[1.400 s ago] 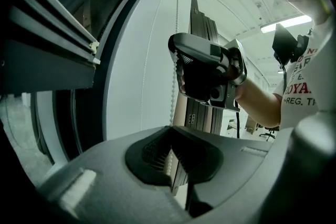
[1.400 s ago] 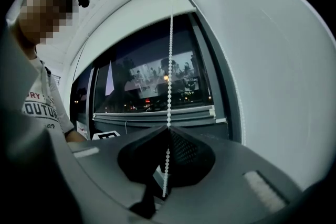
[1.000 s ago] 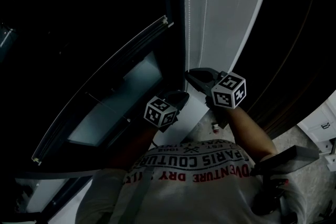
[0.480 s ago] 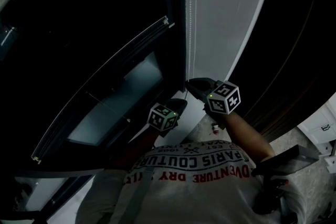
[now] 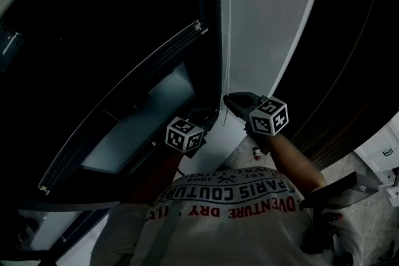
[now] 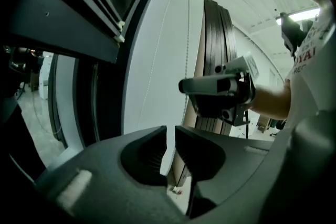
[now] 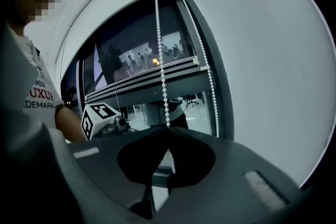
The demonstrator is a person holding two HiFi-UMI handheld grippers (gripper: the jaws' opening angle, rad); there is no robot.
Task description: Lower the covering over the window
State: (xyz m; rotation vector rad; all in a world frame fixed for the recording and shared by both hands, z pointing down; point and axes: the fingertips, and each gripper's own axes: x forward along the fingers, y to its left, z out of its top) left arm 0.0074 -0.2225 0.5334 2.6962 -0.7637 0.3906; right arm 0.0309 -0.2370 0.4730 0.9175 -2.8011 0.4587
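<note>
A white bead chain (image 5: 228, 22) hangs beside the dark window (image 5: 93, 40). My right gripper (image 5: 224, 98) is shut on one strand of that chain (image 7: 160, 60), which runs down into its closed jaws (image 7: 168, 128); the second strand (image 7: 202, 50) hangs free to the right. The blind's bottom rail (image 7: 147, 78) lies partway down the glass and shows as a slanted bar (image 5: 124, 96) in the head view. Just below and left is my left gripper (image 5: 214, 114). Its jaws (image 6: 170, 135) have just been opening; a narrow gap shows with nothing pressed between them. From it I see the right gripper (image 6: 185, 86) holding the chain (image 6: 187, 50).
A white wall strip (image 5: 268, 22) runs beside the window, with dark wooden panels (image 5: 349, 71) to its right. The pale sill (image 5: 218, 134) lies below the grippers. A small object (image 5: 255, 151) lies on the floor, and a white cabinet (image 5: 381, 147) stands at far right.
The right gripper has sunk a little with the chain. The left gripper dipped slightly, then shifted left and up, staying just below the right one.
</note>
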